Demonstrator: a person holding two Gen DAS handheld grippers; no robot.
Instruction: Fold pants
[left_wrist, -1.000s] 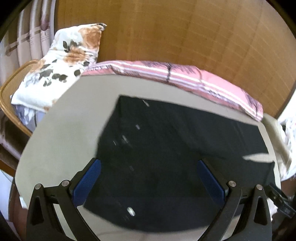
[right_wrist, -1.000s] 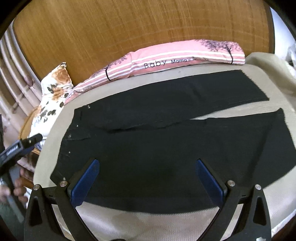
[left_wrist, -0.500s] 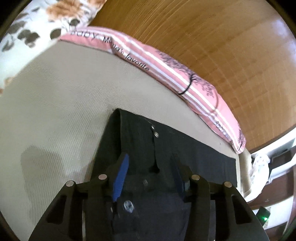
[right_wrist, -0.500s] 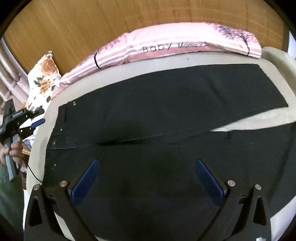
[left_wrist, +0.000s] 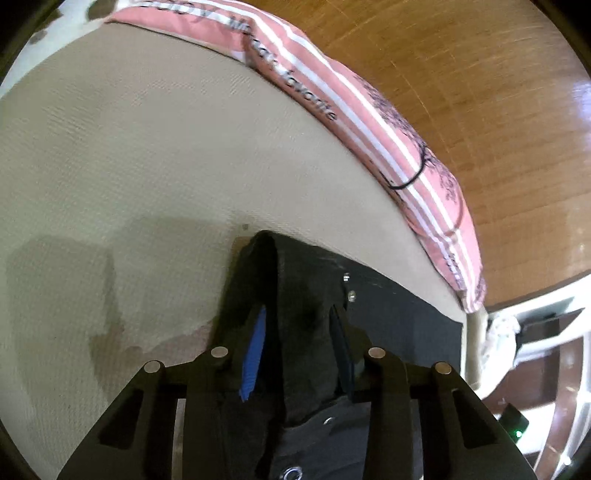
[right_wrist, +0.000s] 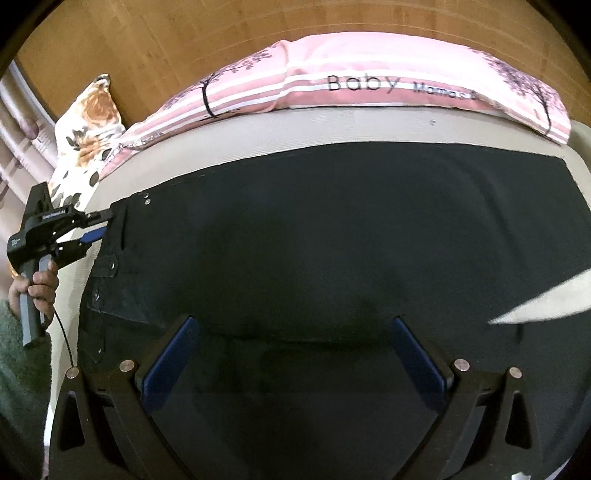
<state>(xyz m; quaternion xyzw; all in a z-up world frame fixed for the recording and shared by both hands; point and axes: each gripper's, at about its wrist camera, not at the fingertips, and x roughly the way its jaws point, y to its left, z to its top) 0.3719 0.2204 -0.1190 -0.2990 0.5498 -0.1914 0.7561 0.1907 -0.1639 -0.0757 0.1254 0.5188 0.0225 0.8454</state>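
A beige ribbed cover (right_wrist: 332, 129) spreads over the flat surface, filling the left wrist view from 8 to 12 o'clock. Along its far edge lies a pink-and-white striped pillow (right_wrist: 369, 81), printed with dark tree shapes and the word "Baby"; in the left wrist view it runs diagonally from 12 toward 3 o'clock. At 10 o'clock in the right wrist view a floral cushion (right_wrist: 88, 122), white with orange and dark blotches, touches the pillow's end. A wooden panel (left_wrist: 480, 92) rises behind both. White furniture framing (left_wrist: 535, 332) sits at 4 o'clock in the left wrist view
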